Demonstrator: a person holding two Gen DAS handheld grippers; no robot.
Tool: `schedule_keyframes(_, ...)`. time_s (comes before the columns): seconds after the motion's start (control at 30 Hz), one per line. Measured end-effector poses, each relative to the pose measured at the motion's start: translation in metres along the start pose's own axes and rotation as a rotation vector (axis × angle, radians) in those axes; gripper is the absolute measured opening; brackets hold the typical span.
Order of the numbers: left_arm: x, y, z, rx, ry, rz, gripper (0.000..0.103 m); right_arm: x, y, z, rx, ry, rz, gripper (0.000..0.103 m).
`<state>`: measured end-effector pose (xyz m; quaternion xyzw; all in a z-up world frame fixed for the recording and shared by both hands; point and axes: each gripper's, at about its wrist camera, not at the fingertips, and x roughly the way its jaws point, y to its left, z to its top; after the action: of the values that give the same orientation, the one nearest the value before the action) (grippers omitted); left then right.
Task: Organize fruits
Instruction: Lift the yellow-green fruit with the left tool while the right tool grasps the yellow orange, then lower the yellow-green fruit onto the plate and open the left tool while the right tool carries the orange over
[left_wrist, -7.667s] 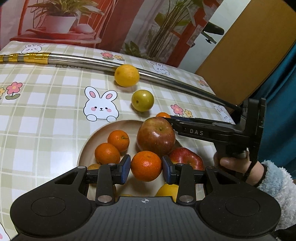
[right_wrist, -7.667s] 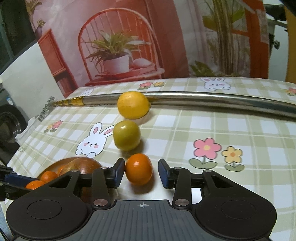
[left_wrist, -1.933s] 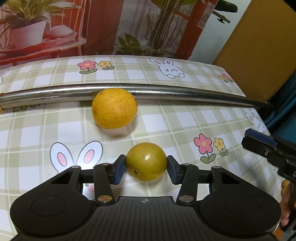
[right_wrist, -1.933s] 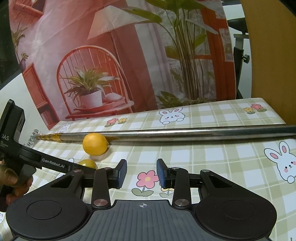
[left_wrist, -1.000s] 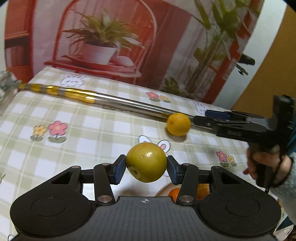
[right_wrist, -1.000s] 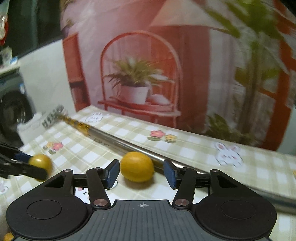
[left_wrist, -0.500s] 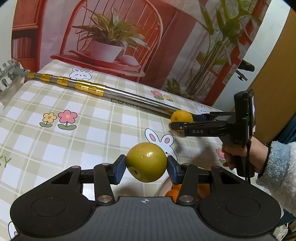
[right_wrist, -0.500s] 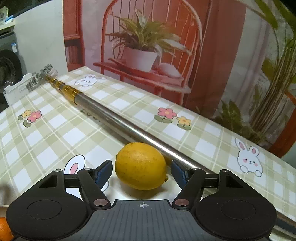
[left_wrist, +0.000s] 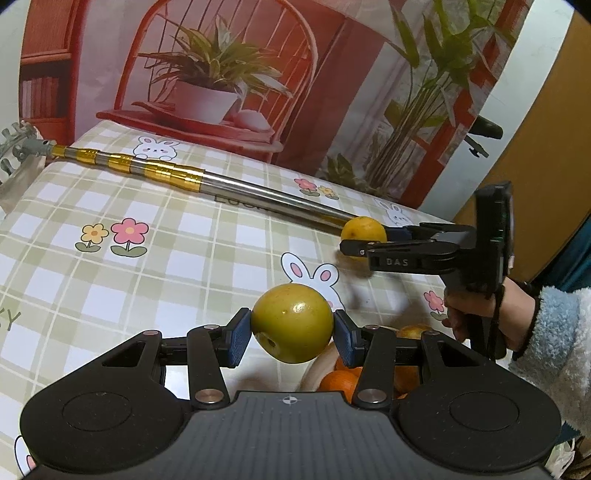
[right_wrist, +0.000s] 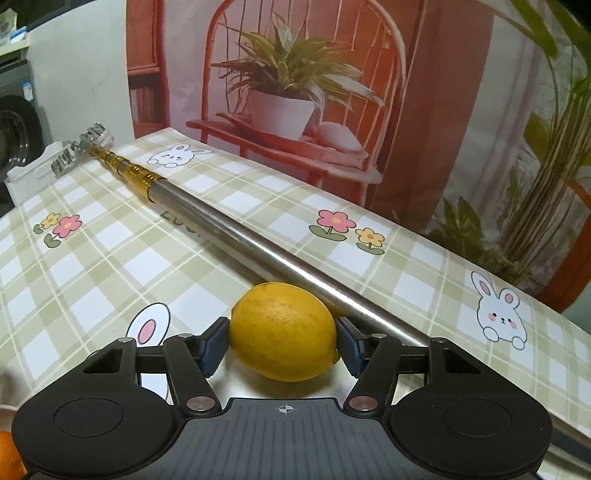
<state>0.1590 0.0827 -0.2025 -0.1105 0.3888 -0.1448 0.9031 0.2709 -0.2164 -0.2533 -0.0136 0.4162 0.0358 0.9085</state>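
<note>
Checked tablecloth (left_wrist: 184, 258) with bunnies and flowers, metal pole (right_wrist: 236, 236) lying across it, plant backdrop behind. Left gripper (left_wrist: 291, 338) clamped on green apple (left_wrist: 291, 323), held above the plate (left_wrist: 317, 369) of oranges (left_wrist: 336, 382). Right gripper (right_wrist: 282, 341) jaws just closing in, pads touching the lemon (right_wrist: 282, 330) beside the pole.

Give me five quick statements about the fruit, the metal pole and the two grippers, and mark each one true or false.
1. The left gripper holds a yellow-green round fruit off the checked tablecloth. True.
2. The yellow lemon lies between the right gripper's jaws, which have just been closing. True.
3. The lemon lies far from the long silver metal pole. False: it lies right beside the pole.
4. The plate below the left gripper holds only bananas. False: small oranges show in it.
5. The pole is silver along its whole length. False: one end has gold bands.
</note>
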Motion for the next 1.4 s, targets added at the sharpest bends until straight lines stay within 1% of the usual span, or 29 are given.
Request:
schedule_keyframes(0.2, -0.006, -0.011, 0.0, 0.036, -0.001, -0.027, 0.05, -0.037, 0.0, -0.006, 0.052, -0.074, 0.037, 0.057)
schedule_keyframes(0.47, 0.0, -0.03, -0.009, 0.095, 0.025, -0.071, 0.05, -0.111, -0.002, -0.017, 0.163, -0.209, 0.076, 0.057)
schedule_keyframes(0.57, 0.01, -0.036, -0.015, 0.114, 0.054, -0.087, 0.05, -0.137, 0.002, -0.028, 0.188, -0.252, 0.087, 0.057)
schedule_keyframes(0.67, 0.019, -0.045, -0.02, 0.156, 0.088, -0.091, 0.05, -0.159, 0.008, -0.043, 0.207, -0.282, 0.084, 0.057)
schedule_keyframes(0.8, 0.029, -0.058, -0.024, 0.214, 0.112, -0.099, 0.05, -0.177, 0.015, -0.065, 0.236, -0.296, 0.079, 0.057)
schedule_keyframes(0.93, 0.036, -0.068, -0.027, 0.274, 0.131, -0.077, 0.05, -0.191, 0.018, -0.083, 0.274, -0.299, 0.064, 0.057)
schedule_keyframes(1.0, 0.04, -0.07, -0.028, 0.282, 0.144, -0.079, 0.05, -0.196, 0.015, -0.091, 0.307, -0.301, 0.065, 0.057)
schedule_keyframes(1.2, 0.042, -0.079, -0.031, 0.322, 0.15, -0.068, 0.05, -0.207, 0.003, -0.107, 0.377, -0.311, 0.037, 0.057)
schedule_keyframes(1.33, 0.044, -0.081, -0.031, 0.33, 0.155, -0.06, 0.05, -0.207, -0.003, -0.114, 0.394, -0.304, 0.021, 0.057)
schedule_keyframes(1.4, 0.045, -0.082, -0.03, 0.318, 0.164, -0.075, 0.05, -0.207, -0.003, -0.116, 0.393, -0.3, 0.018, 0.057)
